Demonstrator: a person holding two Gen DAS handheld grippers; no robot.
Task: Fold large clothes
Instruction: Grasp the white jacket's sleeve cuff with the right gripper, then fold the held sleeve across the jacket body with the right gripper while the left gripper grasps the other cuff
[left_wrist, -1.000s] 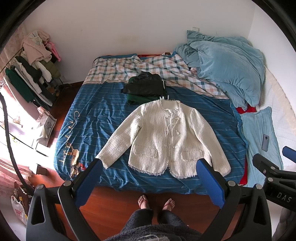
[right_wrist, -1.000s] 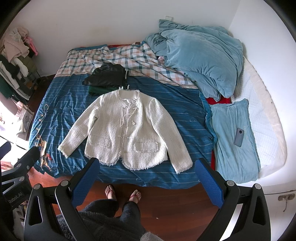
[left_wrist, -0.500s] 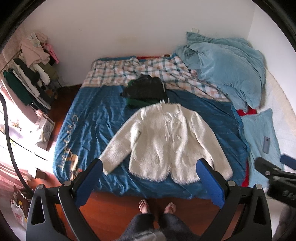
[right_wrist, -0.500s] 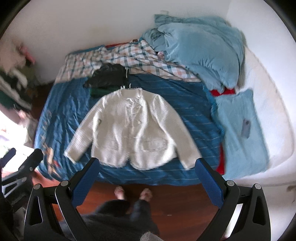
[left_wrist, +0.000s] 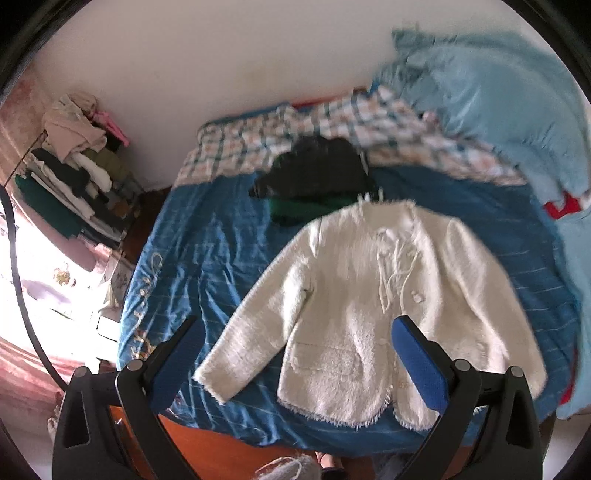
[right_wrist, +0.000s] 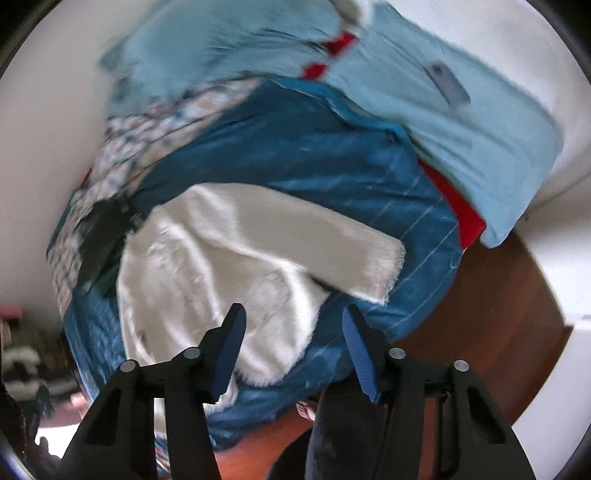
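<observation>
A cream tweed jacket lies flat and face up on the blue striped bedspread, sleeves spread. My left gripper is open and empty above the jacket's hem and left sleeve. In the tilted, blurred right wrist view the jacket shows with its right sleeve stretched toward the bed's corner. My right gripper is open and empty, hovering just above the jacket's lower right side.
Folded black and green clothes lie above the jacket's collar. A checked blanket and light blue duvet fill the bed's head. A phone lies on a blue pillow. A clothes rack stands left. Wooden floor borders the bed.
Both grippers have moved down and closer to the jacket. The right gripper has swung to the bed's right corner and tilted, and its jaws stand narrower than before.
</observation>
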